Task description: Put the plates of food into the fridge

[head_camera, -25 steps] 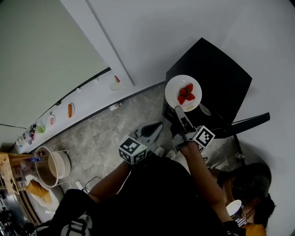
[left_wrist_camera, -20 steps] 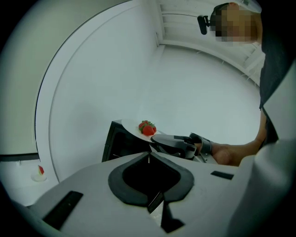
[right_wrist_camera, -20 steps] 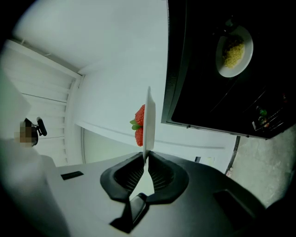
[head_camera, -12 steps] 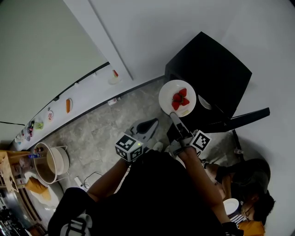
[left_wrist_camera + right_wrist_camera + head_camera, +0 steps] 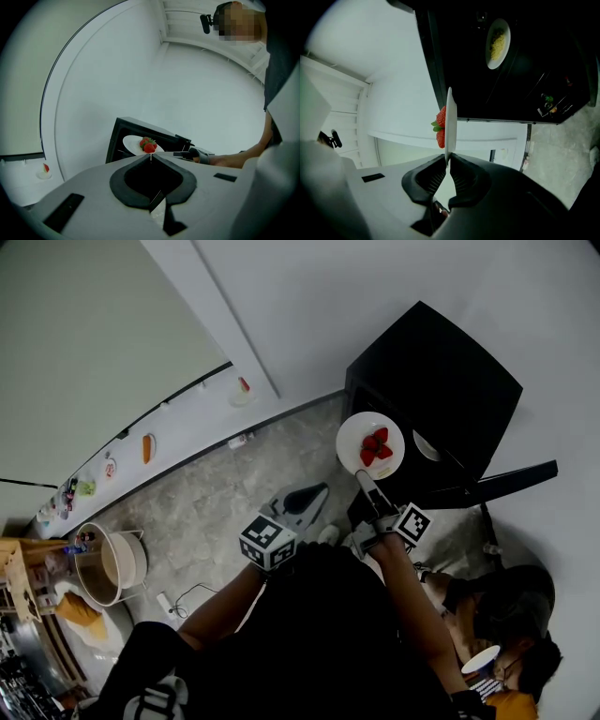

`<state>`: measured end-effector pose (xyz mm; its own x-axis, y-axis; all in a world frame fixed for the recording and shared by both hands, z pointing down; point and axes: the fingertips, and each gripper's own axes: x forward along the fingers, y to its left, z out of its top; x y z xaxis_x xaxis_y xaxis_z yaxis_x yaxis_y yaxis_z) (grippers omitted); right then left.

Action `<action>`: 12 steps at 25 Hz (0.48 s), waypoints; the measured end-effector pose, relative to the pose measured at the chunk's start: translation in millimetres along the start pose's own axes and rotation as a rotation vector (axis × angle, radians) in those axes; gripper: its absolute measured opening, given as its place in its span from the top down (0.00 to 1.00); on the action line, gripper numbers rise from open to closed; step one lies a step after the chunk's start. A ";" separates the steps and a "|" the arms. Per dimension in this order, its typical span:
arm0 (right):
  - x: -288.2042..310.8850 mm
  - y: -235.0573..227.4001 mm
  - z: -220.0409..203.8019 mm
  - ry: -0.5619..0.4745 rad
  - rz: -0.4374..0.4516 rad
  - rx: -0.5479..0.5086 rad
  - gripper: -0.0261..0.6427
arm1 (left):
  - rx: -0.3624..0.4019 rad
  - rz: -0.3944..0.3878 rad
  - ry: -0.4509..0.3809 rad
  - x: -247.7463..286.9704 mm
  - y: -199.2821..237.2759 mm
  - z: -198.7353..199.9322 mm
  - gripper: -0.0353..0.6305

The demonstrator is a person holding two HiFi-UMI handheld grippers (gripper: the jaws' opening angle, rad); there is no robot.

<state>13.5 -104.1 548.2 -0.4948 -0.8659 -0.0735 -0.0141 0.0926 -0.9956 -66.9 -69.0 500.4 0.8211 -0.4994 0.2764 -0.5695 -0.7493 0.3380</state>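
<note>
A white plate of strawberries point(image 5: 370, 446) hangs in front of the open black fridge point(image 5: 441, 390). My right gripper point(image 5: 362, 476) is shut on the plate's near rim. In the right gripper view the plate point(image 5: 449, 119) stands edge-on between the closed jaws of the right gripper point(image 5: 447, 159), with the strawberries point(image 5: 440, 127) on its left face. A second plate with yellow food point(image 5: 498, 43) sits inside the dark fridge. My left gripper point(image 5: 305, 501) hangs lower left of the plate, shut and empty. In its own view the left gripper point(image 5: 151, 155) has its tips together, and the strawberry plate point(image 5: 139, 145) is beyond them.
The fridge door point(image 5: 511, 479) stands open to the right. A long white counter point(image 5: 187, 423) at the left carries several small plates of food. A round pot point(image 5: 117, 563) stands on the floor at lower left. A person point(image 5: 511, 615) sits at lower right beside a white cup point(image 5: 483, 659).
My right gripper has lowered the strawberry plate a little in front of the fridge opening. The left gripper has hardly moved.
</note>
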 end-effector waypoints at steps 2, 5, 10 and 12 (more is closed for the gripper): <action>1.8 -10.0 6.3 -0.015 -0.018 0.001 0.90 | 0.002 0.001 0.003 -1.2 -0.1 -0.4 0.91; 4.8 -29.1 19.2 -0.037 -0.052 -0.021 0.90 | 0.004 0.002 0.010 -1.6 0.0 -1.9 0.91; 16.5 -59.7 36.1 -0.071 -0.088 0.006 0.90 | 0.016 0.007 0.015 -8.3 3.3 1.0 0.91; 19.9 -71.0 43.5 -0.088 -0.107 0.025 0.90 | 0.014 0.013 0.014 -10.6 6.4 1.2 0.91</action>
<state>42.4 -149.3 614.9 -0.4136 -0.9100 0.0292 -0.0403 -0.0138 -0.9991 -79.2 -69.0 498.6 0.8127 -0.5032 0.2938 -0.5798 -0.7485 0.3218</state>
